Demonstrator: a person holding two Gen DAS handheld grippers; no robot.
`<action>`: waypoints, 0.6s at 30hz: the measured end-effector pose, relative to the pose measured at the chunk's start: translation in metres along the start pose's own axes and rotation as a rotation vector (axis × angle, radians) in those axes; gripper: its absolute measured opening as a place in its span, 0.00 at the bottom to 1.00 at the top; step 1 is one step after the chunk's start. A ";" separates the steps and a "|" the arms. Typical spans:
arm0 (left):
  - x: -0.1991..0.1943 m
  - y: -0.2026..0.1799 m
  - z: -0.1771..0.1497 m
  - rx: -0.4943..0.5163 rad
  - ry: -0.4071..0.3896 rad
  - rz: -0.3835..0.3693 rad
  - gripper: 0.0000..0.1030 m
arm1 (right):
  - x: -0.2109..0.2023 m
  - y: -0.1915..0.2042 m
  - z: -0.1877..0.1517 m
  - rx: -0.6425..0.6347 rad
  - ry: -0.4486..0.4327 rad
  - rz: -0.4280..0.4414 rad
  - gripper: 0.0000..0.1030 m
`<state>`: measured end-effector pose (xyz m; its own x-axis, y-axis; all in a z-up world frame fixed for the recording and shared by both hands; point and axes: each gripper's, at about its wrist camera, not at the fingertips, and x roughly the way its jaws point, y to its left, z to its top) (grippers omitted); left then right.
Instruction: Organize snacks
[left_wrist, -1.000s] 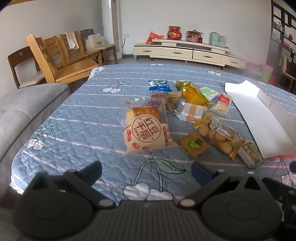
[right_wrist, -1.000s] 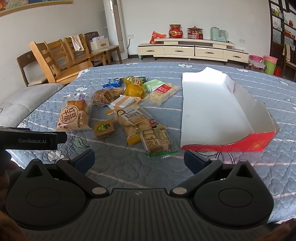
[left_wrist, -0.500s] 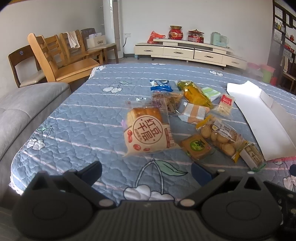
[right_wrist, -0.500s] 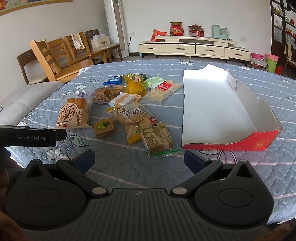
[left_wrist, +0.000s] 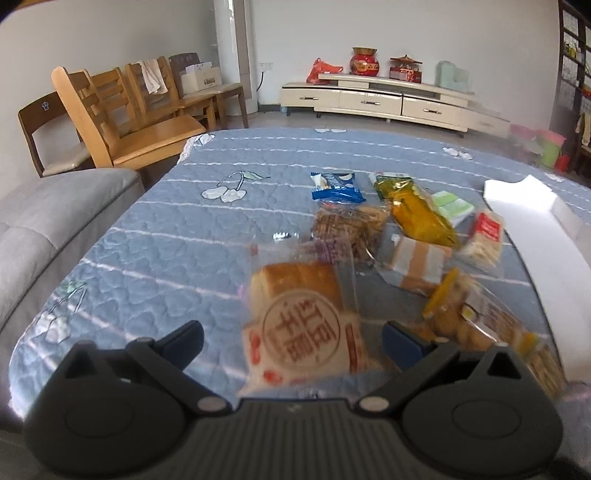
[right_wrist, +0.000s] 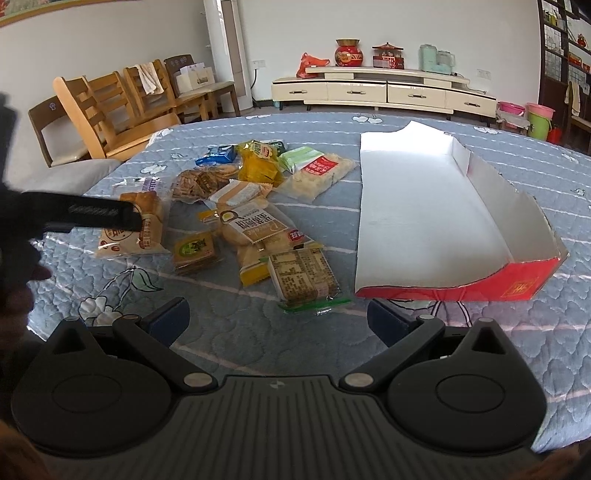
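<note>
Several snack packets lie in a cluster on the blue quilted table. A bread packet with a red round label (left_wrist: 306, 317) lies right in front of my left gripper (left_wrist: 291, 338), which is open with the packet's near end between its fingers. The same packet shows in the right wrist view (right_wrist: 136, 229), partly behind the left gripper's body (right_wrist: 88, 216). My right gripper (right_wrist: 277, 319) is open and empty, just short of a brown-printed packet (right_wrist: 303, 277). An open white tray box with a red front (right_wrist: 424, 206) lies to the right of the snacks.
A grey sofa (left_wrist: 44, 221) and wooden chairs (left_wrist: 122, 118) stand to the left of the table. A cream TV cabinet (right_wrist: 380, 92) with ornaments lines the far wall. Coloured buckets (right_wrist: 535, 118) stand at the far right. The table's near edge is under both grippers.
My left gripper has moved forward and lower, onto the bread packet, which now fills the space between its fingers. My right gripper has moved slightly closer to the snacks.
</note>
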<state>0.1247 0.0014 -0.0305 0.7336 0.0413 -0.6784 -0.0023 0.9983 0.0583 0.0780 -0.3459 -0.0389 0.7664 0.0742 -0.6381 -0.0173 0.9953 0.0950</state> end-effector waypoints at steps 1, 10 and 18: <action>0.006 -0.001 0.002 0.000 0.014 0.002 0.99 | 0.001 0.000 0.000 -0.005 0.001 -0.002 1.00; 0.043 0.000 0.005 0.000 0.050 -0.013 0.72 | 0.028 -0.006 0.010 -0.102 0.028 0.015 1.00; 0.025 0.003 -0.001 0.014 0.028 -0.027 0.66 | 0.044 0.001 0.023 -0.221 0.036 0.071 1.00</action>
<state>0.1423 0.0056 -0.0486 0.7142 0.0160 -0.6998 0.0266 0.9984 0.0499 0.1259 -0.3433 -0.0493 0.7349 0.1429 -0.6629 -0.2140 0.9765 -0.0267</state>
